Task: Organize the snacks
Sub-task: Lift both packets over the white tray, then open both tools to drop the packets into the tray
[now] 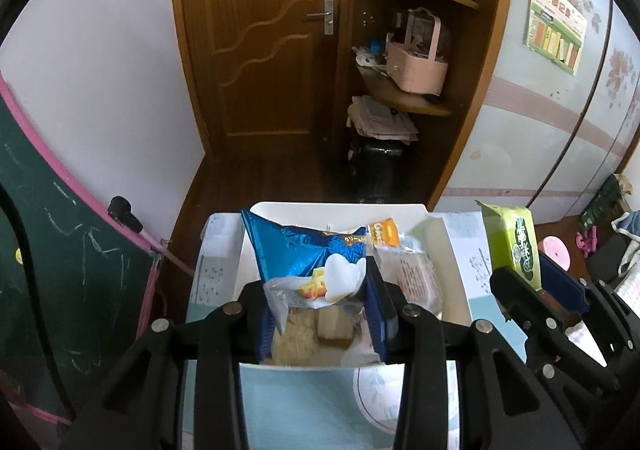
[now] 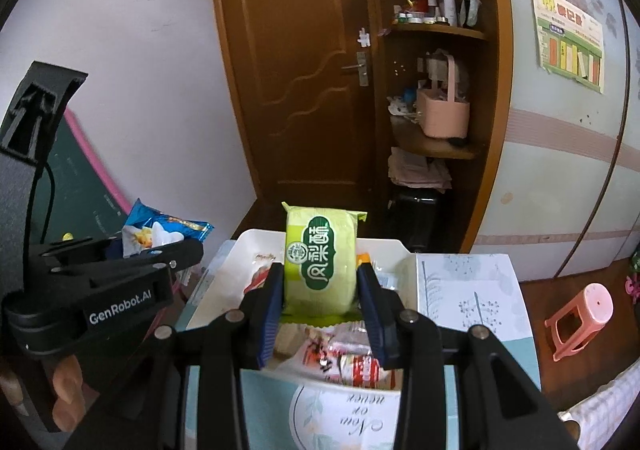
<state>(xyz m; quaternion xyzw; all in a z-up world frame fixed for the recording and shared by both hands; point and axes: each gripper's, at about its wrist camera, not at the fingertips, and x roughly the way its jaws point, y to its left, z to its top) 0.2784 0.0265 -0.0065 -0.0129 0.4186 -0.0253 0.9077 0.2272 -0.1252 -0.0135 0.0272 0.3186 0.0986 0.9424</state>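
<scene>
Snacks: blue bag (image 1: pixel 304 254) clamped in left gripper (image 1: pixel 320 314) fingers, centre frame; green pack (image 2: pixel 320 262) clamped in right gripper (image 2: pixel 322 306), centre frame. Both held above white bin (image 2: pixel 404 250) on desk. More packets lie in bin. Judged mid-task: neither held snack placed yet.

A blue snack packet (image 1: pixel 304 250) with a white heart-shaped wafer and cream printed on its front stands upright above the white tray (image 1: pixel 452 258), lifted clear of it. A green packet (image 2: pixel 320 258) with a dark green label stands upright above the same tray, to the blue one's right. More wrapped snacks (image 2: pixel 352 362) lie inside the tray.
</scene>
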